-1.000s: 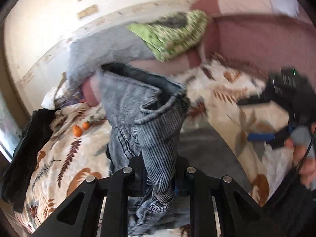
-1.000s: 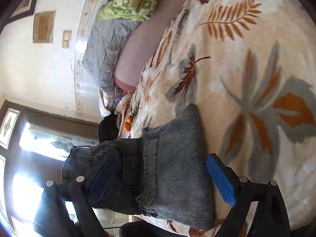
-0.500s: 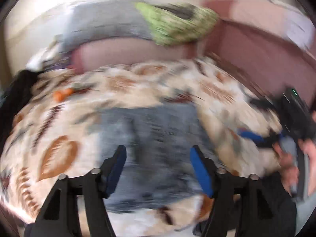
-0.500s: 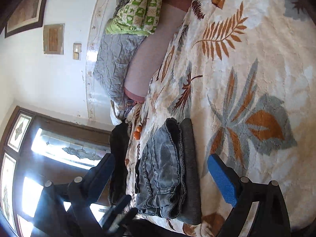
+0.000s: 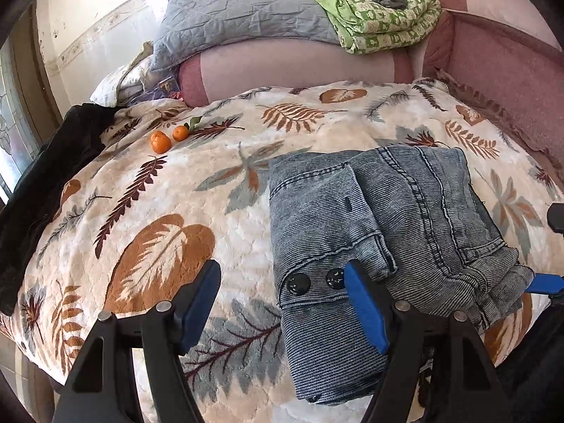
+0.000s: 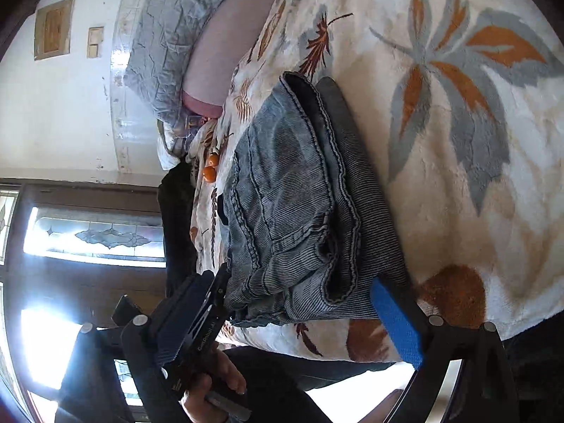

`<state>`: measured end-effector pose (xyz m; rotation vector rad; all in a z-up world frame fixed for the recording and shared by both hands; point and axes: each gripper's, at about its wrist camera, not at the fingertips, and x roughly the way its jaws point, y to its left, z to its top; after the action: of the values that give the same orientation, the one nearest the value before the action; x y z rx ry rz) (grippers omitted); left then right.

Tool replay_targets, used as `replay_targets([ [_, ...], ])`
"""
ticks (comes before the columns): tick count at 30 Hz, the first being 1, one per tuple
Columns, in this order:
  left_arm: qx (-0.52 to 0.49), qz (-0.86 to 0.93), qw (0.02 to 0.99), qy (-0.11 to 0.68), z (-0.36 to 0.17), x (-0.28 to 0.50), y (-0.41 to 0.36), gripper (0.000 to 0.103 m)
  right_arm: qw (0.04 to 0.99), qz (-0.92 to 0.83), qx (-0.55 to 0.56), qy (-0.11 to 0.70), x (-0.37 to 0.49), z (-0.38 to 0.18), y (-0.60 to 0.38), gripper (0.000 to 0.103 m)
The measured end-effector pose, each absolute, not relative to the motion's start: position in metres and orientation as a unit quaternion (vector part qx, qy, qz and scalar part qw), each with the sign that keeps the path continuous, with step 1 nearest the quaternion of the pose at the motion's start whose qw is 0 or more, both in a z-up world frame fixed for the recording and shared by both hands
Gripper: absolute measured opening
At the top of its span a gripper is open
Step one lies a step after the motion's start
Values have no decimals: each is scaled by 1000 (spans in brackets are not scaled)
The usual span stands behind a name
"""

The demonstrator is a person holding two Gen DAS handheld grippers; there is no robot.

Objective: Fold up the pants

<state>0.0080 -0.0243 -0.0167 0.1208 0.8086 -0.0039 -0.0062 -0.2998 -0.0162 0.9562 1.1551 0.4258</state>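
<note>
Nearest the lens in the left wrist view, the left tool (image 5: 282,303) stands with its blue pads spread wide and grips nothing; the right-hand pad lies at the near edge of the pants (image 5: 380,222), level with the two black buttons (image 5: 313,281), though contact cannot be confirmed. In the right wrist view the right tool (image 6: 292,317) is likewise spread, its pads flanking the near end of the same bundle without pinching it; the person's hand (image 6: 215,384) on the left tool's handle shows low in that view. The pants lie folded into a compact stack on the leaf-patterned blanket (image 5: 158,246) of the bed, towards its near right part, released by both tools. The fold is judged essentially complete, but untidy: the upper layer sits skewed across the lower one, and a loose hem bunches at the near right corner. Risks from here: a spread pad drawn back across the fabric could snag a hem or seam and drag the top layer open; the stack lies close to the bed's near edge, so a push could slide it off; the plush blanket offers an uneven base, and the skewed upper layer may slump by itself. Further back, two oranges (image 5: 169,137) rest on the blanket well apart from the pants, a dark garment (image 5: 42,183) hangs at the left edge, and a grey quilt (image 5: 246,17) and green quilt (image 5: 380,17) lie over the pink bolster (image 5: 299,70) by the wall.
</note>
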Motion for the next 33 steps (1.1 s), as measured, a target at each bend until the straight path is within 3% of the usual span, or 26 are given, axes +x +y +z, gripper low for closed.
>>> replay_targets([
  [6,-17,-24,922,385,-23,20,0,73,731,237,440,465,-20,42,-282,93],
  [13,-41,-29,935,352,-9,13,11,73,668,180,495,526,5,-43,-261,92],
  [16,-51,-9,939,340,-5,14,20,73,674,176,504,511,2,-41,-271,90],
  [18,-47,-18,927,372,-19,24,16,73,685,168,494,508,5,-36,-272,88],
  [21,-34,-9,919,393,-39,29,10,73,696,138,474,521,15,-38,-272,70],
  [23,-51,-11,917,396,-40,30,14,73,694,119,470,533,20,-47,-274,47],
  [24,-50,-11,917,396,-39,30,14,73,697,114,462,537,20,-47,-275,40],
  [26,-44,-9,919,392,-39,27,12,74,710,116,436,540,18,-42,-276,13],
  [33,-45,-10,927,372,-22,20,15,73,810,115,309,485,-8,28,-265,9],
])
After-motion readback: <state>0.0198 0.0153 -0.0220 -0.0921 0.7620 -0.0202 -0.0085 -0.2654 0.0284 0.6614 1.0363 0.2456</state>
